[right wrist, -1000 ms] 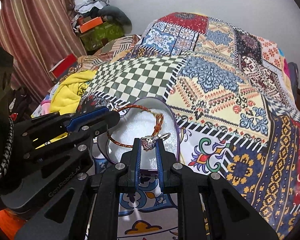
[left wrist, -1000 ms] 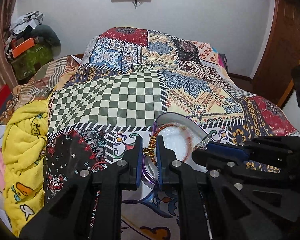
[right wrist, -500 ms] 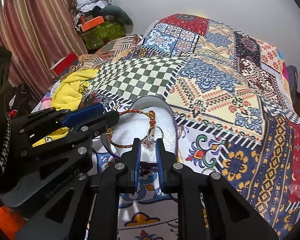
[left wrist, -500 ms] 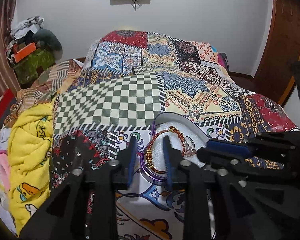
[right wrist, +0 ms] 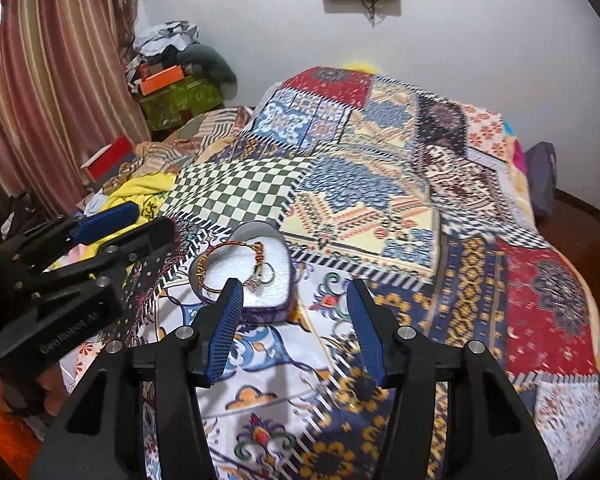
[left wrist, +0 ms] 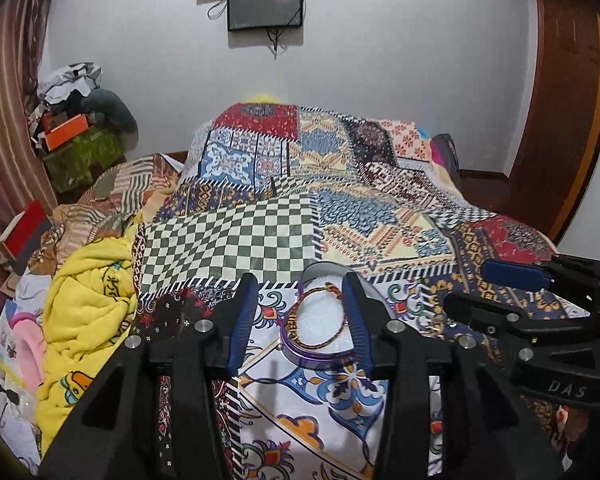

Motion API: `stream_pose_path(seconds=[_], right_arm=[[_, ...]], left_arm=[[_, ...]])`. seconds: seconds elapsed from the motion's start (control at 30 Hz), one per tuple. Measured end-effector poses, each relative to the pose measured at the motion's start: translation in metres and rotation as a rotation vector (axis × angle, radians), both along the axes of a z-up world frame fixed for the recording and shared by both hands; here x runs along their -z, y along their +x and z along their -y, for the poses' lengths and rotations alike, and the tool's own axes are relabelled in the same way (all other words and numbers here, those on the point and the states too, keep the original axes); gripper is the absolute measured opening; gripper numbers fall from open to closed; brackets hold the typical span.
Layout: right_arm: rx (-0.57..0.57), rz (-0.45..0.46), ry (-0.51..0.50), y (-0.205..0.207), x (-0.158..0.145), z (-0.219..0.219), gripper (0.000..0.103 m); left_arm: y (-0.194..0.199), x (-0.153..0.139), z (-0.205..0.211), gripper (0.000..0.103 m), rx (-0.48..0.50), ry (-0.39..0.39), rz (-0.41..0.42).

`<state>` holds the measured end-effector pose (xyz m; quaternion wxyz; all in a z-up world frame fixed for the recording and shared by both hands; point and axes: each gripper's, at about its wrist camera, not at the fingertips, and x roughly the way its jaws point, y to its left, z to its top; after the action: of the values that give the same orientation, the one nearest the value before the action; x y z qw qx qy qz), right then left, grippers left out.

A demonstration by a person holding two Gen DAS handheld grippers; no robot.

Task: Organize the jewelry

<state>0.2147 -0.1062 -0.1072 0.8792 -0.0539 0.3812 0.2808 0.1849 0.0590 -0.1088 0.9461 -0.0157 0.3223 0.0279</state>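
A purple heart-shaped box with a white lining lies on the patchwork bedspread. Inside it lie a red-and-gold cord bracelet and, in the right wrist view, a silver ring beside the bracelet. My left gripper hovers above and short of the box, its jaws opening with nothing between the pads. My right gripper hangs just right of the box, jaws also opening and empty. Each gripper shows in the other's view: the right gripper and the left gripper.
A yellow towel is heaped at the bed's left edge, with boxes and clothes piled by the striped curtain. A dark screen hangs on the white wall. A wooden door frame stands at the right.
The left gripper let go of the bracelet and the right let go of the ring; both pieces now lie in the box. Both grippers opened, rose and drew back from it.
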Motion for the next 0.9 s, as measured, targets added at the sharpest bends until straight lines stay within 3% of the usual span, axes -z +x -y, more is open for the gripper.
stream_pose_path(seconds=[0.17, 0.43, 0.9], right_arm=[[0.037, 0.008, 0.013, -0.011, -0.009, 0.019, 0.05], [0.098, 0.014, 0.002, -0.026, -0.013, 0.051, 0.05], [0.198, -0.06, -0.033, -0.042, 0.016, 0.105, 0.05]], left_arm=[[-0.015, -0.011, 0.011, 0.054, 0.015, 0.003, 0.013], [-0.032, -0.016, 0.029, 0.055, 0.045, 0.0, 0.011], [-0.037, 0.015, 0.062, 0.055, 0.123, -0.058, -0.091]])
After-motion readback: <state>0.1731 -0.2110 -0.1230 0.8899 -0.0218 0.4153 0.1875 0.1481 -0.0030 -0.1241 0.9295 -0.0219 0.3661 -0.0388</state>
